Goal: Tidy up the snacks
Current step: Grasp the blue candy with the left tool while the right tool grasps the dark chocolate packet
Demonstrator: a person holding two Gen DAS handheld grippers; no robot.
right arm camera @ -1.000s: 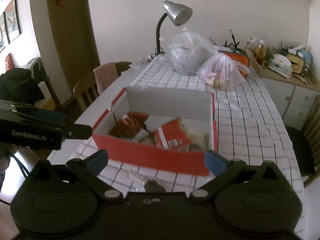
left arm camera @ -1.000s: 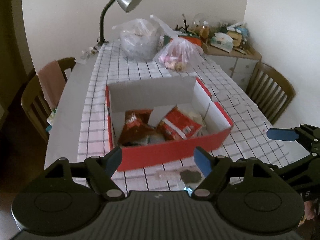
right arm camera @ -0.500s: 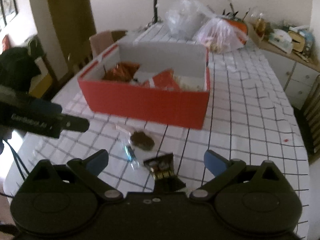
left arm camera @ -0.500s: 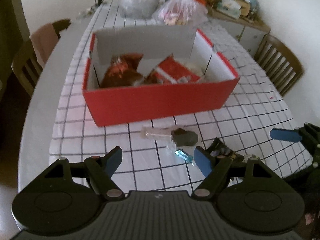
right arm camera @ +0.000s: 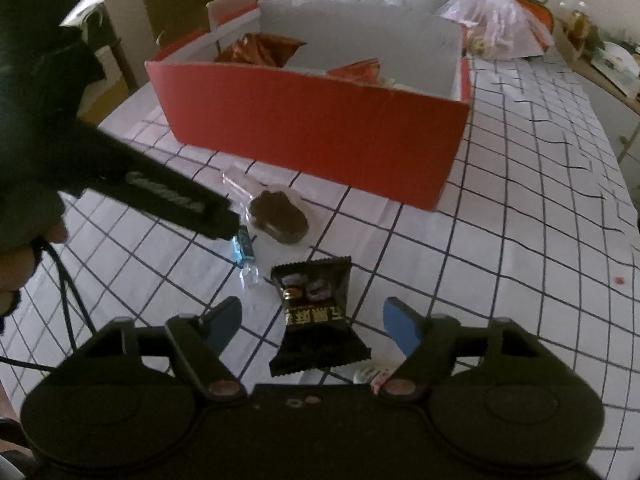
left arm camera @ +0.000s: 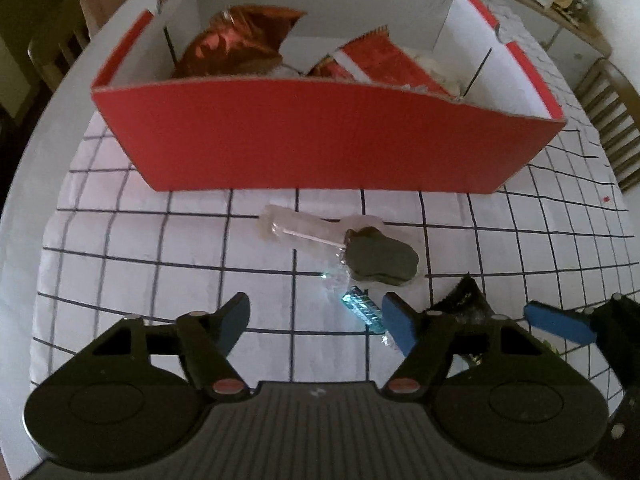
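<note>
Hovering low over the checked table, both grippers are closing without pressing on anything. The right gripper is narrowing around a black snack packet, which is lying flat between its blue pads, not yet touched. The left gripper is narrowing over bare cloth, with a small blue-wrapped candy sitting just inside its right pad at about two o'clock. Beyond that, at twelve o'clock, a dark chocolate lollipop in clear wrap is lying on the cloth. Farther back, the red cardboard box is standing open, holding a shiny copper bag and a red packet.
</note>
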